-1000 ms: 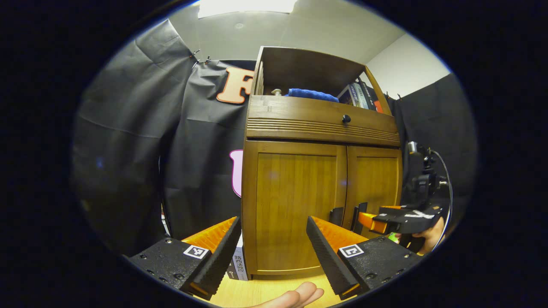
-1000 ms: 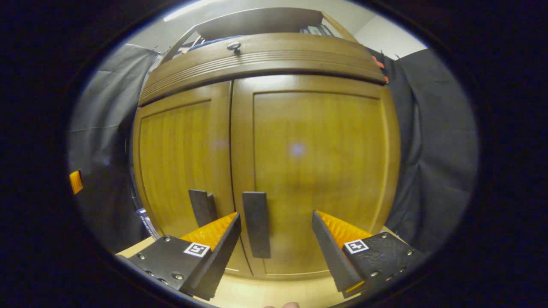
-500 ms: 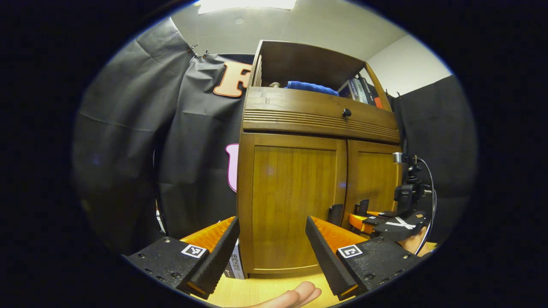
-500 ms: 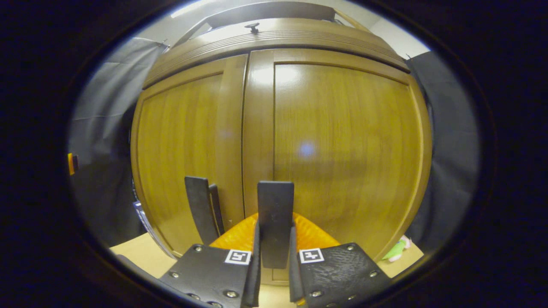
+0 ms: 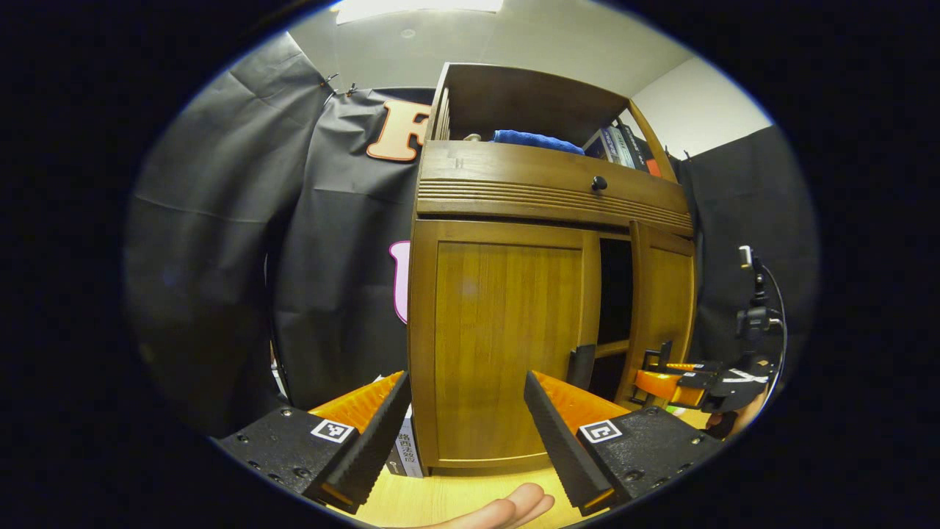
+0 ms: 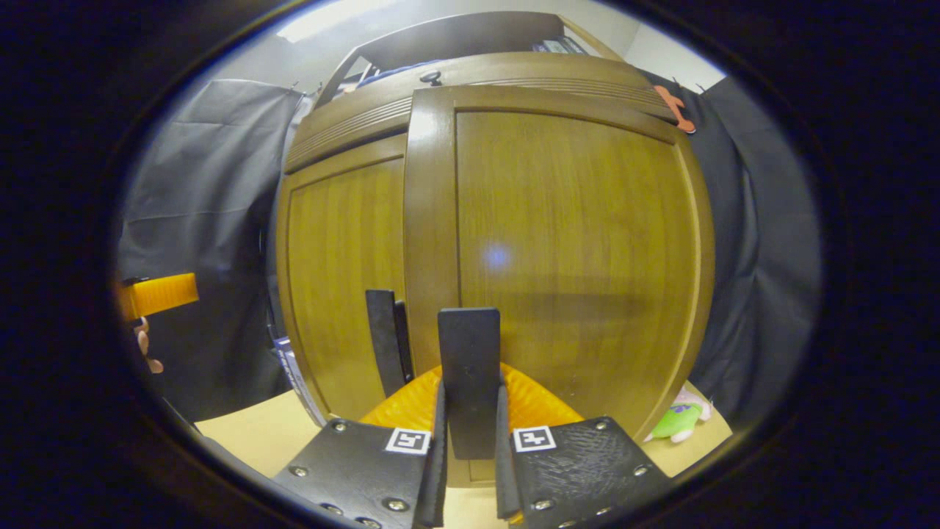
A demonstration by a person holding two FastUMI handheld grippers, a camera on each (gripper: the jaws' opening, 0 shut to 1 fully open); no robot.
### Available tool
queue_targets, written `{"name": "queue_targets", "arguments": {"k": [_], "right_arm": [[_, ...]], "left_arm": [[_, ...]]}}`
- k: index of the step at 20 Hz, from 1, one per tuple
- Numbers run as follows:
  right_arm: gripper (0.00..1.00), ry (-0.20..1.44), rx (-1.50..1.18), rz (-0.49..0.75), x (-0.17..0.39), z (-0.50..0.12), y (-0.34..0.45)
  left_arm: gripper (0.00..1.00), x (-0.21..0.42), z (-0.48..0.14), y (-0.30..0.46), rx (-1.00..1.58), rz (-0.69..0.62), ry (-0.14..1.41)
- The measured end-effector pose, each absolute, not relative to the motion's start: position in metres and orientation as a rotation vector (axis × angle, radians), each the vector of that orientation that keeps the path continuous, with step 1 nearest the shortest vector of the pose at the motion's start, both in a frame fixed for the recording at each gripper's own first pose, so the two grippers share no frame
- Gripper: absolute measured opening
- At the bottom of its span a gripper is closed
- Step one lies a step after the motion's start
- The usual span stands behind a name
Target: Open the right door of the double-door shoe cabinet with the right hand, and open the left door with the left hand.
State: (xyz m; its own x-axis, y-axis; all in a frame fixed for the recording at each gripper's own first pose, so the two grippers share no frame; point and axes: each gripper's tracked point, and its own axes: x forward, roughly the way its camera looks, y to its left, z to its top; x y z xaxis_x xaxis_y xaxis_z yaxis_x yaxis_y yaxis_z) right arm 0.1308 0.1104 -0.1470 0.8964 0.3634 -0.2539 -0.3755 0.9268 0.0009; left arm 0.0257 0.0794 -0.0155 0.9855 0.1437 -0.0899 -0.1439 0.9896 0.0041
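The wooden shoe cabinet [image 5: 507,338] stands straight ahead in the left gripper view. Its left door [image 5: 503,345] is closed, with a black handle [image 5: 581,365] at its inner edge. The right door [image 5: 664,308] is swung partly outward, and a dark gap [image 5: 615,294] shows beside it. My right gripper [image 6: 470,393] is shut on the right door's black handle [image 6: 470,360]; it also appears at the door's edge as the right gripper [image 5: 656,376]. My left gripper [image 5: 466,411] is open, short of the left door. The left door [image 6: 345,272] and its handle [image 6: 385,338] sit left of the right door [image 6: 573,250].
The upper shelf holds a blue cloth [image 5: 536,139] and books [image 5: 620,147]. A drawer with a dark knob [image 5: 599,182] runs above the doors. A book [image 5: 404,448] leans at the cabinet's left foot. A green toy [image 6: 675,422] lies on the wooden floor [image 6: 250,433] at the right.
My right gripper closed on the right door's handle and pulled the door partly open. The left gripper has stayed open in about the same place.
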Motion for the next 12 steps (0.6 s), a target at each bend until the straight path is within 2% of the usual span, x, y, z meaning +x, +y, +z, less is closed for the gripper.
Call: {"name": "queue_targets", "arguments": {"k": [2,3,5,7,8,12], "right_arm": [[0.27,0.259,-0.037,0.395,0.119,-0.144,0.102],[0.27,0.26,-0.034,0.401,0.114,-0.142,0.098],[0.27,0.27,-0.017,0.412,0.104,-0.14,0.088],[0.27,0.271,0.006,0.424,0.091,-0.136,0.077],[0.27,0.27,0.016,0.427,0.087,-0.135,0.071],[0.27,0.262,0.036,0.421,0.071,-0.127,0.048]], "left_arm": [[0.96,0.025,-0.014,0.073,0.006,0.131,0.083],[0.92,0.026,-0.012,0.069,0.012,0.123,0.071],[0.96,0.025,-0.01,0.065,0.028,0.117,0.066],[0.96,0.025,-0.009,0.06,0.045,0.114,0.058],[0.92,0.024,-0.01,0.058,0.048,0.112,0.054],[0.92,0.023,-0.011,0.05,0.035,0.104,0.055]]}}
